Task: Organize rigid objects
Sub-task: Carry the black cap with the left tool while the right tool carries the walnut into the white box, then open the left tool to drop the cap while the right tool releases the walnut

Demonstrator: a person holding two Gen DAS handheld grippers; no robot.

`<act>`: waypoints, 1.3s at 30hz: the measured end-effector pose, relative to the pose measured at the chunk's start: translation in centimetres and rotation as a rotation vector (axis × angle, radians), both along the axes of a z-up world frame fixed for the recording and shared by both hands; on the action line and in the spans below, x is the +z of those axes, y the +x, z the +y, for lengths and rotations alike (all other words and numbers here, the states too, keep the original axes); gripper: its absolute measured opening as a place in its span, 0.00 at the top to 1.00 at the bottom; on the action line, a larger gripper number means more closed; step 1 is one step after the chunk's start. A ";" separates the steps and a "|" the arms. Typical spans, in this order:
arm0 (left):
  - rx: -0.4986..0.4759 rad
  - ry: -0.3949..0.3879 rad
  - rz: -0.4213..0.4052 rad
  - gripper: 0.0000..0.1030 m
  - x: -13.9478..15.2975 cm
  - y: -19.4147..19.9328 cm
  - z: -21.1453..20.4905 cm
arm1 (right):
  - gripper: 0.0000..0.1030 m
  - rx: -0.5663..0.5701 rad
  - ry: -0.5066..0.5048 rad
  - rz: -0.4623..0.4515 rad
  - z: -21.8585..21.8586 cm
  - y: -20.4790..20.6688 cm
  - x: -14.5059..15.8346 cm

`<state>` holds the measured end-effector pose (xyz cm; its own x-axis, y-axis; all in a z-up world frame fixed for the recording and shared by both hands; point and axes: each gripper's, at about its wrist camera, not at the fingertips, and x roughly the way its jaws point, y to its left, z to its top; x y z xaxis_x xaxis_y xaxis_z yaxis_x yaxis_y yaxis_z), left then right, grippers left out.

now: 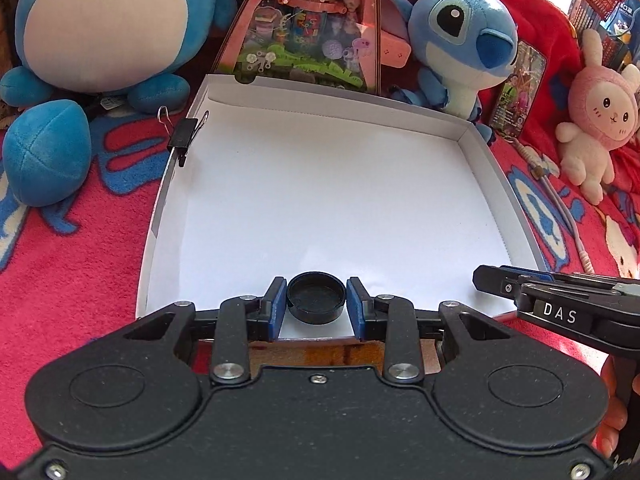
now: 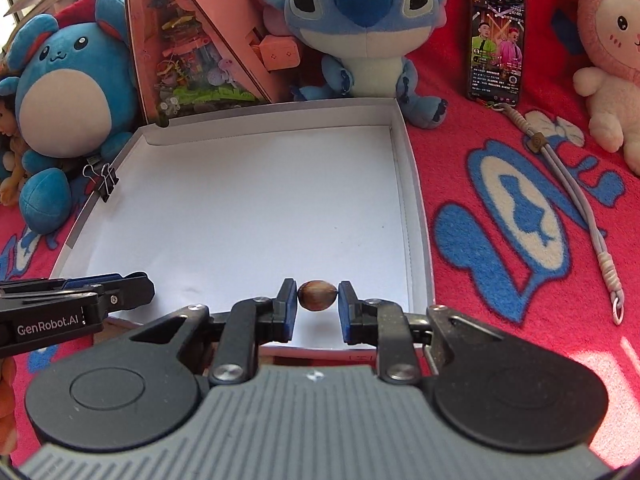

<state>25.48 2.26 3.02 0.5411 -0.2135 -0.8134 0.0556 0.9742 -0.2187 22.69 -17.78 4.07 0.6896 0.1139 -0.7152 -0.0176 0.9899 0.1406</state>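
My left gripper [image 1: 316, 300] is shut on a round black cap [image 1: 316, 298], open side up, held over the near edge of the white box lid [image 1: 320, 184]. My right gripper [image 2: 318, 300] is shut on a small brown oval nut [image 2: 318, 295], also over the near edge of the lid [image 2: 260, 200]. The right gripper shows at the right edge of the left wrist view [image 1: 560, 300]. The left gripper shows at the left edge of the right wrist view [image 2: 76, 300].
A black binder clip [image 1: 186, 136] grips the lid's left wall. Plush toys [image 1: 464, 40], a pink triangular toy box [image 1: 312, 28] and a phone [image 2: 496, 40] ring the lid on the red blanket. A grey lanyard [image 2: 580, 208] lies to the right.
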 end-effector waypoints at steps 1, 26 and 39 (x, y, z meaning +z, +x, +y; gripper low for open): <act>-0.001 0.004 -0.002 0.70 -0.1 0.0 0.0 | 0.75 -0.001 -0.002 0.002 0.0 0.0 -0.1; -0.017 0.054 -0.040 0.52 -0.2 -0.6 -0.7 | 0.70 0.004 0.006 0.002 0.1 -0.3 -0.6; -0.036 0.080 -0.129 0.24 2.2 -4.9 -0.2 | 0.34 0.032 0.016 -0.133 -0.3 -3.9 1.3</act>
<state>20.53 2.04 5.19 0.6351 -0.1722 -0.7530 0.1137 0.9851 -0.1294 18.75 -18.10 5.32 0.7738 0.1478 -0.6160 -0.0687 0.9862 0.1503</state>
